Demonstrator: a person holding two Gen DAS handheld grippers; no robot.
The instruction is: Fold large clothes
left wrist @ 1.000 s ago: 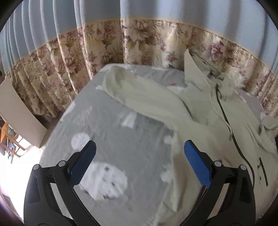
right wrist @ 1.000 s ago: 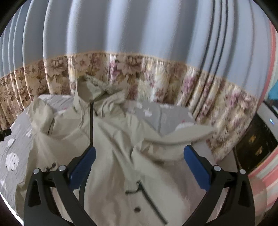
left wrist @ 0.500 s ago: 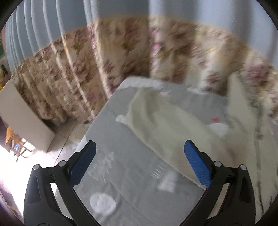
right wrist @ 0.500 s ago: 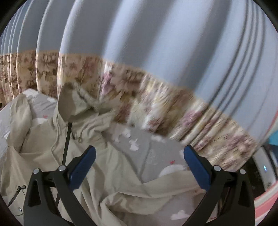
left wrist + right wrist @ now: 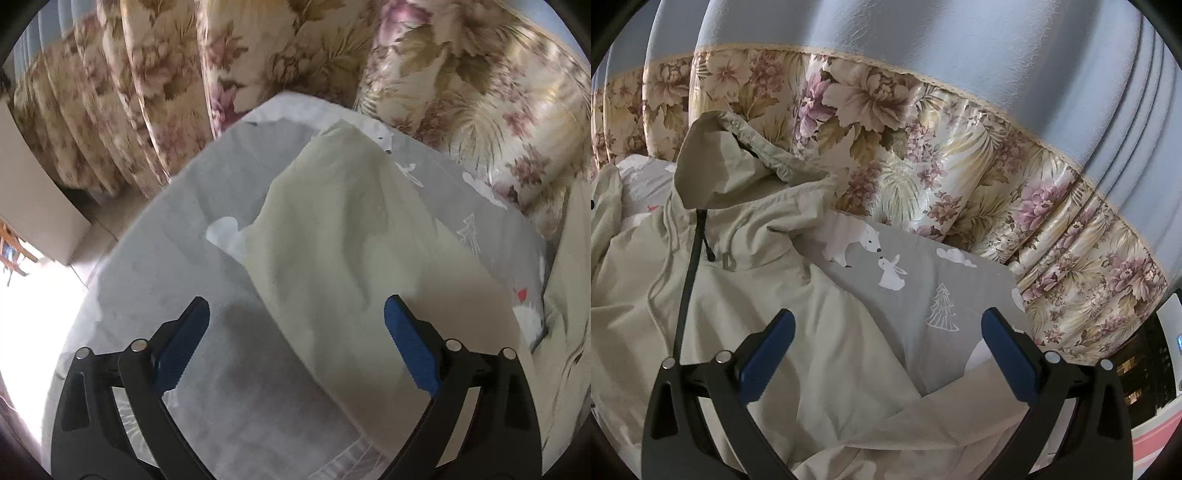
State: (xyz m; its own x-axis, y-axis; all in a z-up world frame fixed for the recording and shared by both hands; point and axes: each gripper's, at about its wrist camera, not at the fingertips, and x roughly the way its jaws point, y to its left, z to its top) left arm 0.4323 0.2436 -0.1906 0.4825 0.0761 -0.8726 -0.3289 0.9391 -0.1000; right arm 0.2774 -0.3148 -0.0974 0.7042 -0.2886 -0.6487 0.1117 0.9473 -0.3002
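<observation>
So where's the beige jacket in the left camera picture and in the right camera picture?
Left wrist view: only a sleeve of the beige jacket shows, running from top centre toward the bottom right, between the closing jaws but not pinched.
Right wrist view: the beige jacket fills the left and bottom, with its hood at upper left.
Shared landmark: the flowered curtain behind the grey sheet.

Jacket: thin beige woven cloth, matt, creased, dark zipper tape. Bed sheet: grey matt cotton-look cloth, white animal and tree prints. Curtain: floral band satiny, slight sheen; upper blue part plain matt cloth. Fingers: matt black plastic arms, blue ribbed rubbery pads, shiny metal pins.
</observation>
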